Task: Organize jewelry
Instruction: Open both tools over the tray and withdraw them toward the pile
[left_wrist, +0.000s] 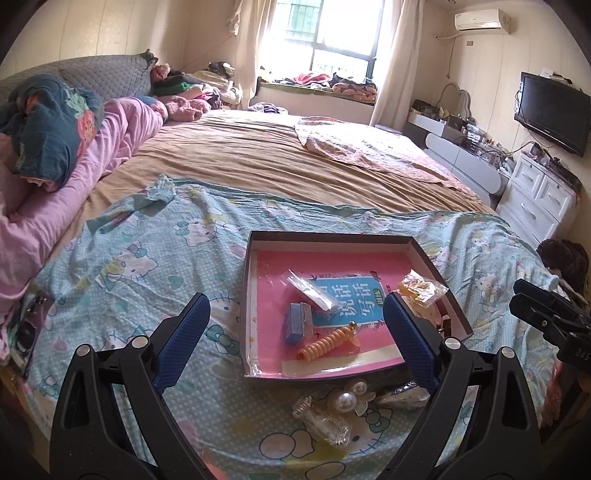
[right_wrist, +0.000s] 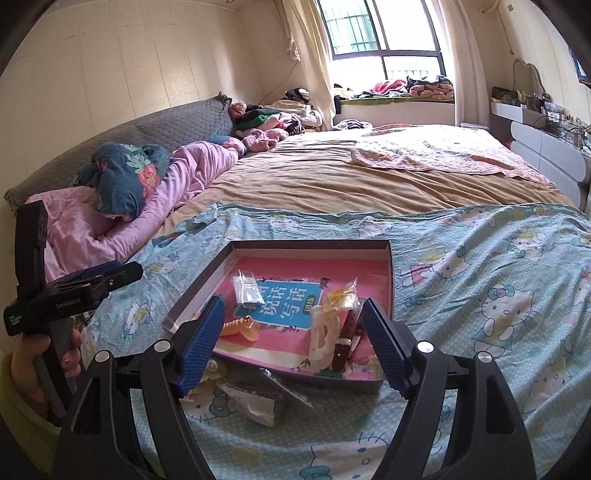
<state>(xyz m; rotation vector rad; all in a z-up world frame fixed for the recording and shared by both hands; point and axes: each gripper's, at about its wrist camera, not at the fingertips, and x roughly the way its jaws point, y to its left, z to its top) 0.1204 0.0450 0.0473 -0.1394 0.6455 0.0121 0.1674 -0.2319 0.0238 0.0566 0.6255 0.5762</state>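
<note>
Both sets of tongs are hovering over the bed, left tongs (left_wrist: 297, 325) spread wide and gripping nothing, right tongs (right_wrist: 293, 339) released too. The shallow box (left_wrist: 428, 254) is sitting on the cartoon-cat sheet (left_wrist: 147, 266), holding an orange coil hair tie (left_wrist: 327, 341). A pearl clip (left_wrist: 347, 400) is lying just outside the box's near edge.

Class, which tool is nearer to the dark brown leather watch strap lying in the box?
Right. The right tool hangs open just before the brown strap, at the box's right side; the left tool, also open, hovers over its left side.
</note>
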